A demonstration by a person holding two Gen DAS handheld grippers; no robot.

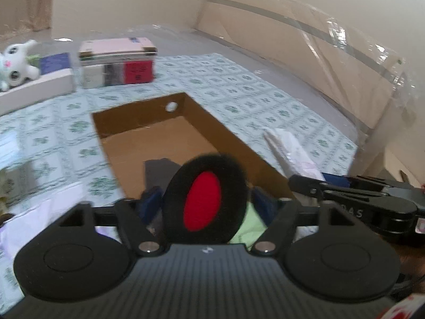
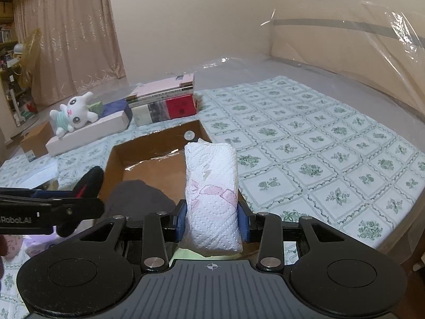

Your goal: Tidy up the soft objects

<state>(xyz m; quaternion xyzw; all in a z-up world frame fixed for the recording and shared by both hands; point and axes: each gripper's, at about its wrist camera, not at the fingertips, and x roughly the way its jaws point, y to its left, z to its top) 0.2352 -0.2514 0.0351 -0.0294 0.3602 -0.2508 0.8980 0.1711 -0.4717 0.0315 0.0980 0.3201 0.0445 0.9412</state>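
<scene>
Paper towel wad (image 2: 212,196) clamped in our right gripper (image 2: 212,222), frame centre; left gripper (image 1: 205,204) open around black-red disc (image 1: 204,199), above box (image 1: 148,138).

Both wrist cameras sit close behind their gripper fingers, angled down at the open brown cardboard box (image 1: 159,143) (image 2: 148,164). The left view looks from the box's left side, the right view from its right. Both share the box and the stacked books (image 1: 117,62) (image 2: 164,101) beyond it.
</scene>
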